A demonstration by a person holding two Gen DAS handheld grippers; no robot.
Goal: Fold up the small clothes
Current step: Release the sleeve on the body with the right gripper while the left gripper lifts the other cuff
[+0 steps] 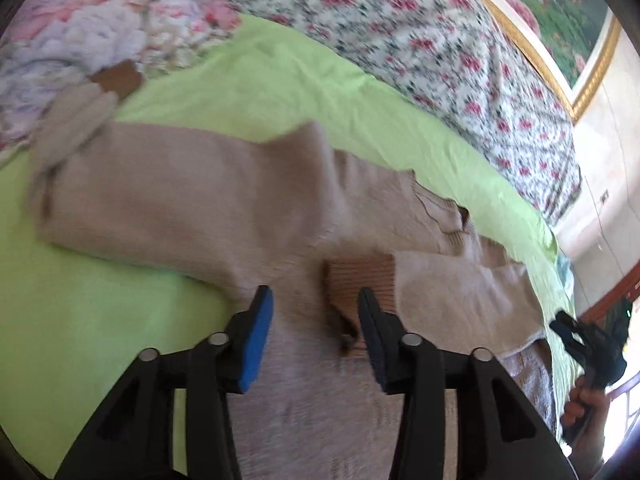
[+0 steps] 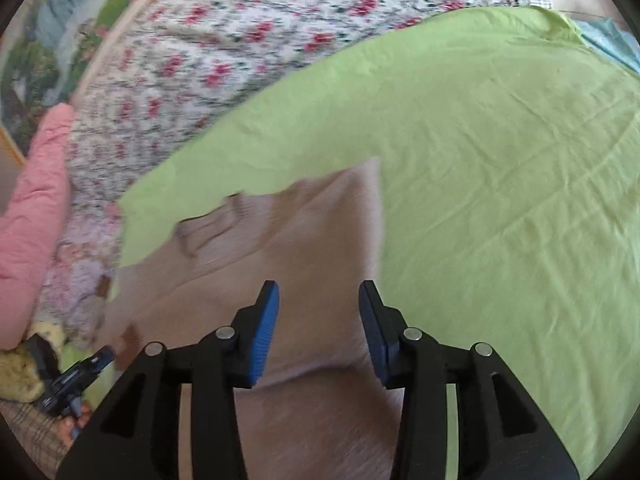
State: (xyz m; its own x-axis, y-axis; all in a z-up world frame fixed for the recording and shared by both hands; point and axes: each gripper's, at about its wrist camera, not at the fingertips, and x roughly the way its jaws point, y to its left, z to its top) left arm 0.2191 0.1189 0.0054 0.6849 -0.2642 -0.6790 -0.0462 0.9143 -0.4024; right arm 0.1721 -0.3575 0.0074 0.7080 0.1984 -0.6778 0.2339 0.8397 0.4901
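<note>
Jaws of both the left gripper (image 1: 316,300) and right gripper (image 2: 319,296) gape empty above the beige sweater (image 1: 180,196) on the green sheet (image 2: 500,160).

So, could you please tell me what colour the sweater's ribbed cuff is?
Darker brown than the beige sweater; the ribbed cuff shows best in the left wrist view.
</note>
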